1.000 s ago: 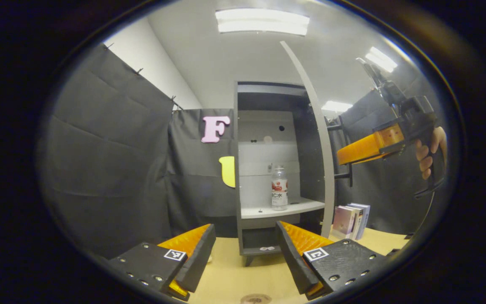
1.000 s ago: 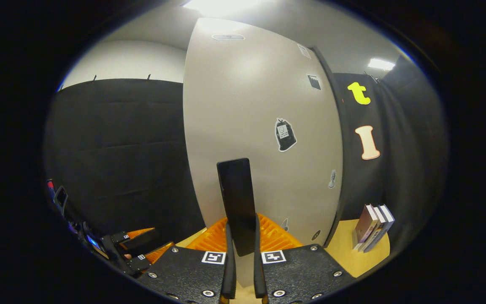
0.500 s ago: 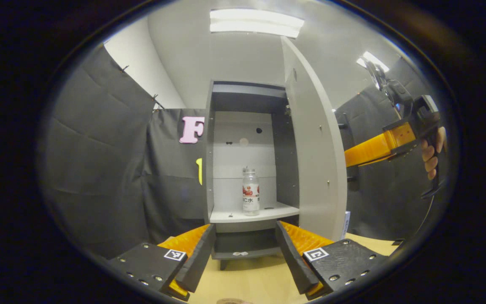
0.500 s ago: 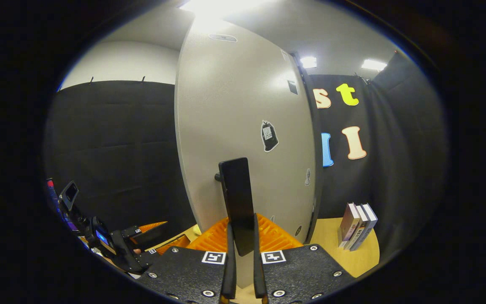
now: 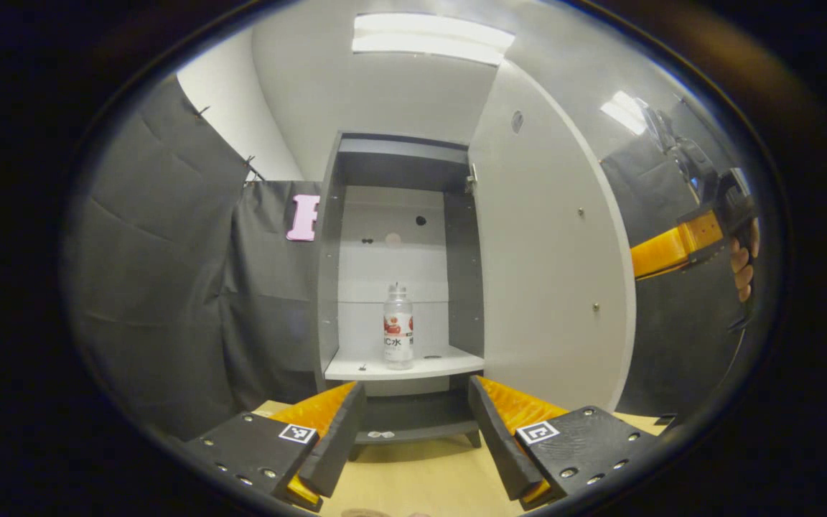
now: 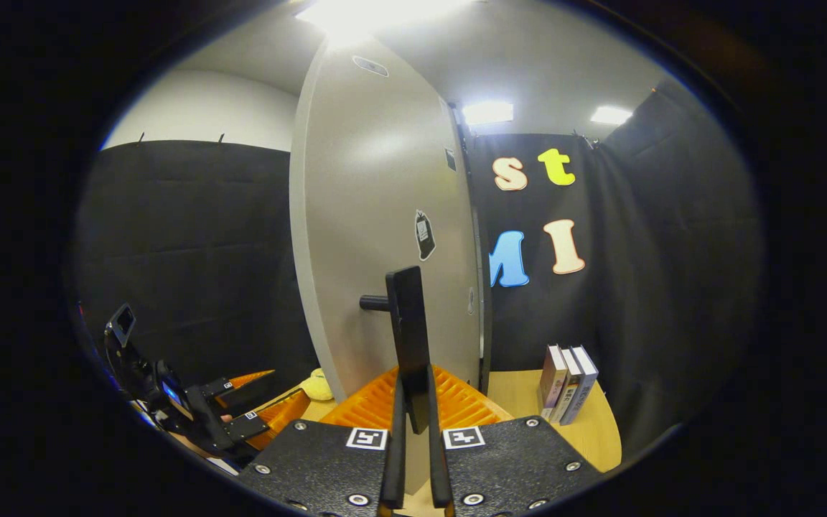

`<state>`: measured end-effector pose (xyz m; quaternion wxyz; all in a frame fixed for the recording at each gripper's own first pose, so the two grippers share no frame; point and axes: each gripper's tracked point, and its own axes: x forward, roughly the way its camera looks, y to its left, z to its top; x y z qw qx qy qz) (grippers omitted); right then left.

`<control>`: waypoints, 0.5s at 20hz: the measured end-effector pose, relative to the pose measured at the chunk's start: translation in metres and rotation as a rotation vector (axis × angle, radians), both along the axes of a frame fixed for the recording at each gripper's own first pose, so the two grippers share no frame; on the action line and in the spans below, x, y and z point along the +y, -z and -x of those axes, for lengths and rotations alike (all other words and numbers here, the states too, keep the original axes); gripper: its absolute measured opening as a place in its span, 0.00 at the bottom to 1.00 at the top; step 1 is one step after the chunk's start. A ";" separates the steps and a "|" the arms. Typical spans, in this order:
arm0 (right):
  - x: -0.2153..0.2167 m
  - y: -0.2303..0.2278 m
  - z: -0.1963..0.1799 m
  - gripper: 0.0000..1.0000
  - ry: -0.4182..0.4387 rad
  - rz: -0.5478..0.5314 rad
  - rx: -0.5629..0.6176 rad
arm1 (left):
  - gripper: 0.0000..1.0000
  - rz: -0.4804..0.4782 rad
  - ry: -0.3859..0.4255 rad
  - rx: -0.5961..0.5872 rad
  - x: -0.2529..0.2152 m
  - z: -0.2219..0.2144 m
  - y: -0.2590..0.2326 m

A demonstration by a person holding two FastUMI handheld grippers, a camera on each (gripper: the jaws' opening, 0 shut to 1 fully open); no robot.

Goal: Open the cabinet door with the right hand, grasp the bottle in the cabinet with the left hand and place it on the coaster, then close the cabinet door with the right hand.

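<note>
Right gripper view: the right gripper (image 6: pixel 411 431) has its jaws clenched on the black handle (image 6: pixel 409 337) of the cabinet door (image 6: pixel 385 237), both fingers pressing its flat sides. In the left gripper view, the left gripper (image 5: pixel 413 438) has its jaws released and spread wide, holding nothing, above the wooden surface (image 5: pixel 421 477). The bottle (image 5: pixel 398 327) stands upright on the cabinet shelf (image 5: pixel 413 366), framed between the fingers but well apart from them. Compared with 1.0 s ago, the door has swung wider and the bottle sits closer to the view's centre. Three books (image 6: pixel 566 383) stand on the surface beside the door, and a person's hand (image 5: pixel 742 262) grips the right gripper.
</note>
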<state>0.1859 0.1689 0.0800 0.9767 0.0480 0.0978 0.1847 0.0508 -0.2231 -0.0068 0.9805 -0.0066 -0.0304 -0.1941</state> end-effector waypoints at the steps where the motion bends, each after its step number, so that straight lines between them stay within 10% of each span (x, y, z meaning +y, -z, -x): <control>1: -0.003 0.002 -0.001 0.14 0.006 0.002 0.003 | 0.89 0.000 0.000 0.001 -0.003 0.001 0.000; 10: -0.026 0.004 -0.008 0.14 0.062 0.007 -0.018 | 0.89 -0.026 -0.027 0.020 -0.034 0.001 0.008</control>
